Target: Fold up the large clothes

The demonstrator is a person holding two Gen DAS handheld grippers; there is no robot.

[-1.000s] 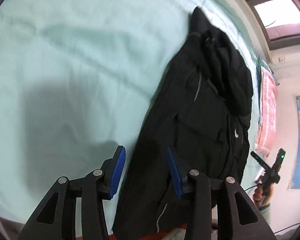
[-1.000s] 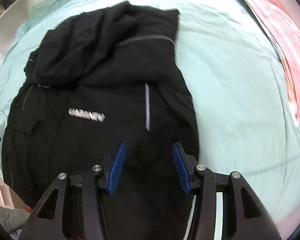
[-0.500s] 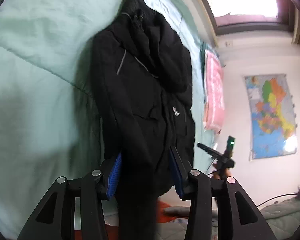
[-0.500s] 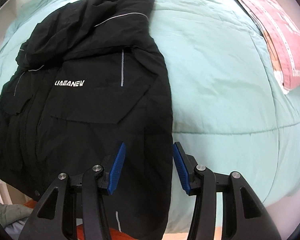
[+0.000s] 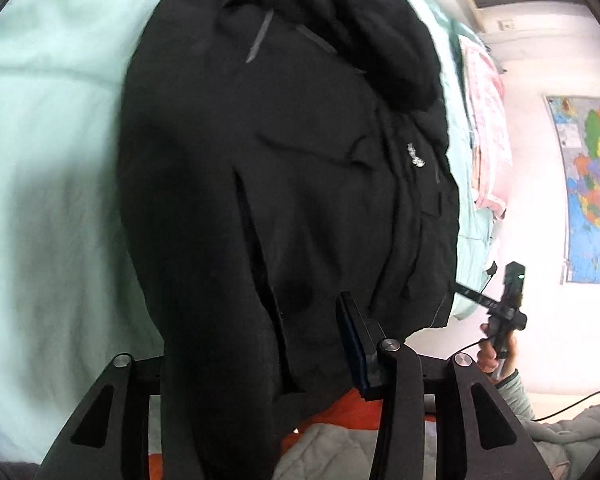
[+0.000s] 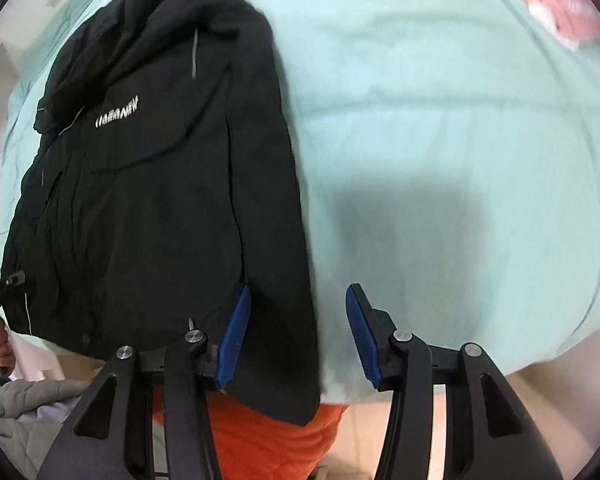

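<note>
A large black jacket (image 5: 284,168) with a white chest logo lies on a mint-green quilt (image 5: 48,160), its hem hanging over the near edge. My left gripper (image 5: 292,344) is open, with the jacket's hem corner between the jaws; the fabric hides the left blue pad. In the right wrist view the jacket (image 6: 160,184) fills the left half. My right gripper (image 6: 296,336) is open, its jaws astride the jacket's right hem edge, not closed on it.
A pink folded blanket (image 5: 488,120) lies at the far side of the bed. A map (image 5: 592,192) hangs on the wall. Orange fabric (image 6: 268,440) and a grey padded garment (image 5: 340,452) lie below the bed edge. The right gripper shows in the left wrist view (image 5: 504,312).
Both grippers moved down and in toward the jacket's hem. The left jaws now have hem fabric between them; the right jaws shifted to the jacket's right edge.
</note>
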